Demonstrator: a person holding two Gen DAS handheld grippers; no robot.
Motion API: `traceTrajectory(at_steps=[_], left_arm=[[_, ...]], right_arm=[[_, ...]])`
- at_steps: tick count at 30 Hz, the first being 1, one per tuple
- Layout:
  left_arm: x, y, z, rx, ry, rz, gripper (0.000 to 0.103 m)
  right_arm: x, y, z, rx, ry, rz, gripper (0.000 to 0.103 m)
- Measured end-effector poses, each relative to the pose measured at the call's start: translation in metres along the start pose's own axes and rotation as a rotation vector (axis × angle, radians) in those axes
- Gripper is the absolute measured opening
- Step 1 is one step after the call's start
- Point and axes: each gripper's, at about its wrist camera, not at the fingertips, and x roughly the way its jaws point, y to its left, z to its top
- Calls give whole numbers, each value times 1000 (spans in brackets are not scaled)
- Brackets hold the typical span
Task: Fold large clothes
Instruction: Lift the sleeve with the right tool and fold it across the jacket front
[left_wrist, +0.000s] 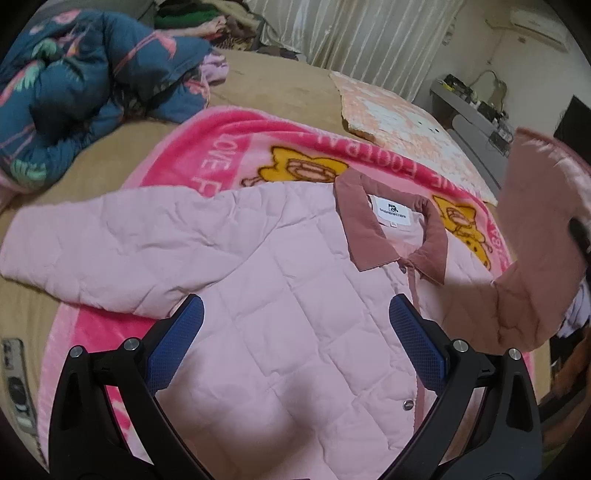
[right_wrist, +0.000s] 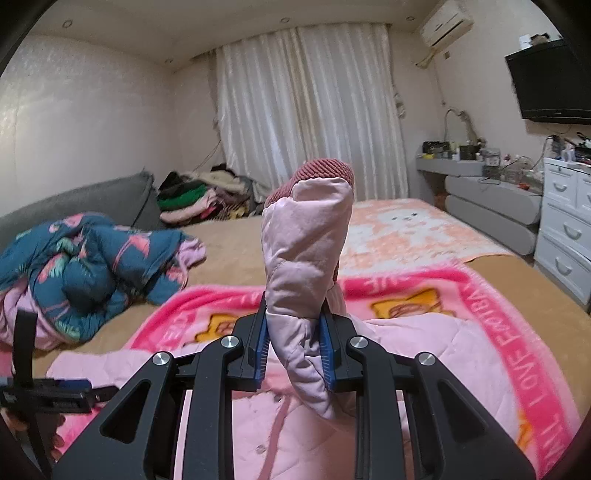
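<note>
So you're in a bedroom, working on a big bed with a tan cover, white curtains along the far wall.

The thing you're folding is the pink quilted jacket. It lies front-up in the middle of the left wrist view, spread on the bright pink cartoon blanket, with its darker corduroy collar just right of centre and one sleeve stretched flat toward the left edge. The snap buttons run down the lower middle of the frame.

Your right gripper is clenched on the other sleeve: in the right wrist view both blue pads press into the puffy fabric and the sleeve sticks straight up through the centre of the frame, ribbed cuff on top. In the left wrist view that same sleeve hangs lifted at the right edge, off the blanket.

Your left gripper is released, jaws spread wide over the jacket's chest at the bottom of its frame, nothing between the pads. You can also spot it at the lower left of the right wrist view.

Further out: a crumpled teal floral comforter at the upper left, a pale peach blanket at the upper right, a clothes pile by the curtains, plus a white dresser and wall TV on the right.
</note>
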Motion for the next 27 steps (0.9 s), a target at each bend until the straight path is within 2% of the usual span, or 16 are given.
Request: traceTrajectory(at_steps=[11,15,18,19,20,24,27], left_arm=[[15,11,-9,-75,59,-77,94],[18,14,-13,-103,80,-110,94],[19,13,-15,-113,90,-121,94],[20,13,-16,-119,94,-123,94],[21,12,-16,-129,97,-128,94],[24,7,-20,-139,108,-142,94],[35,0,-27,-133,141,-153,94]], right_arm=[[58,54,-73,-56,195,87,23],[72,79,-108,-76,293,157,30],[70,95,-122,-97,343,219,47],[69,99,-126,-98,379,249,67],[67,101,-129,-96,404,255,82],[45,90,-130,-93,429,244,87],[21,62,-127,-64,417,185,90]])
